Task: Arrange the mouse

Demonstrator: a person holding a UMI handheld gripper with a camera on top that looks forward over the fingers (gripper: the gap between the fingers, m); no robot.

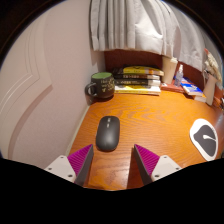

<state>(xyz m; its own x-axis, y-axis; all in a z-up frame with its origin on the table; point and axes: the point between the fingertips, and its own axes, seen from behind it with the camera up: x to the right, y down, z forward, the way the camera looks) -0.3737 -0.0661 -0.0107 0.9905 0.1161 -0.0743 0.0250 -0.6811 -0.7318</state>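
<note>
Desk (pixel 150 115) – wood top, wall at left, curtain (pixel 135 30) hanging behind. Books (pixel 138 80) stacked at far edge, below curtain. Mug (pixel 101 86) – dark green, just left of books. White pad (pixel 206 138) with dark mark, well right of fingers. Mouse (pixel 107 132) – black, flat on desk, just ahead of left finger, nothing touching it. Gripper (pixel 114 160) spread wide, holding nothing; pink pads (pixel 81 160) low over near edge, bare wood between them.
</note>
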